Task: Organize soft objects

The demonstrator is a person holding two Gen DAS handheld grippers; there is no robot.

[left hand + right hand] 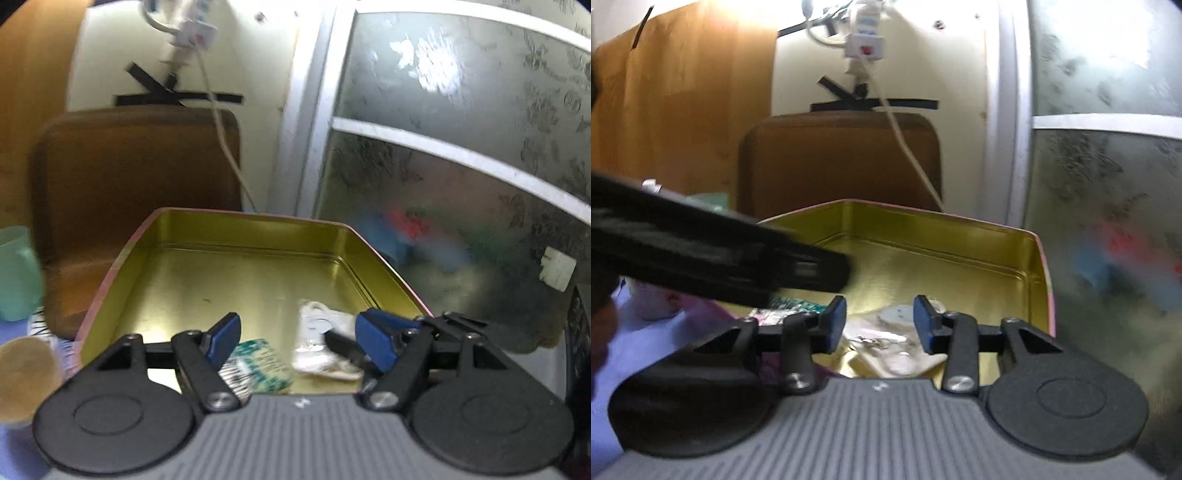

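Note:
A gold-lined tin box (221, 266) with a pink rim lies open in front of me; it also shows in the right wrist view (960, 258). Inside, near its front edge, lie a white soft pouch (325, 343) and a teal-and-white patterned soft packet (258, 365). My left gripper (299, 341) is open and empty, its blue fingertips above the box's front edge on either side of these items. My right gripper (879, 325) is open and empty above the white pouch (894, 354). The left gripper's black body (720, 254) crosses the right wrist view's left side.
A brown chair back (136, 177) stands behind the box, with a white cable (225, 140) hanging over it. A frosted glass door (461, 166) is on the right. A mint cup (16, 273) and a round tan lid (27, 376) sit at the left.

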